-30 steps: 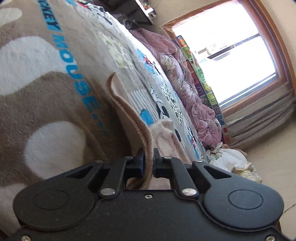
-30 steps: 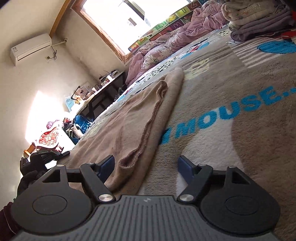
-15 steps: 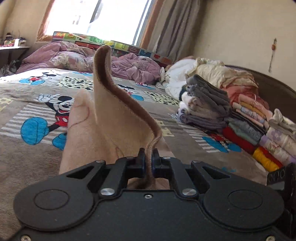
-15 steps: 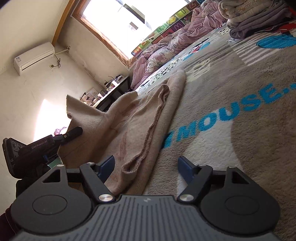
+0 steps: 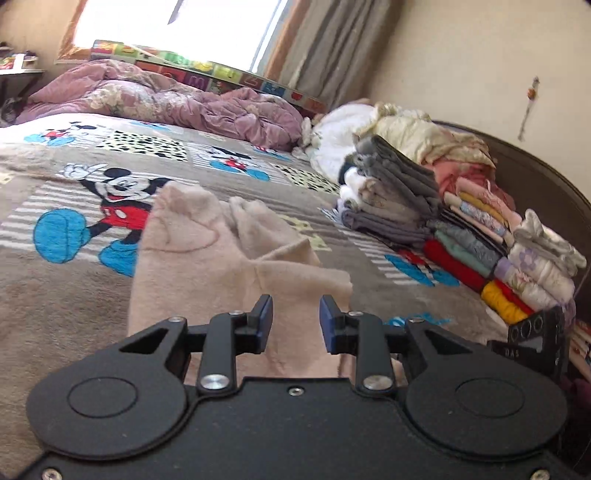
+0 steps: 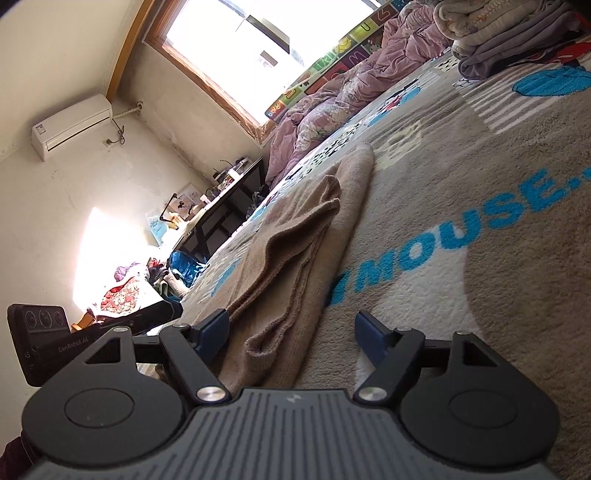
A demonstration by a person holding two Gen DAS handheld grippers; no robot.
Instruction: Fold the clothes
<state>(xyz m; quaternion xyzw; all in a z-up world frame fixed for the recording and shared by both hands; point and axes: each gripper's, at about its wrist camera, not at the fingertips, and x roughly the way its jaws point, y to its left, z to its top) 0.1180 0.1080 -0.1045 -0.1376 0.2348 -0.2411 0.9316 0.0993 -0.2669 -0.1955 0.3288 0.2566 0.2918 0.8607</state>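
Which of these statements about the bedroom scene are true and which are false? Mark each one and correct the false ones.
1. The left hand-held gripper is clamped on the beige garment. False: its jaws stand apart, with the garment lying loose beneath them.
2. The right hand-held gripper is open. True.
3. The beige garment lies on a Mickey Mouse blanket. True.
4. The stack of folded clothes sits on the desk by the window. False: it sits on the bed, near the dark headboard.
5. A purple quilt is bunched up below the window. True.
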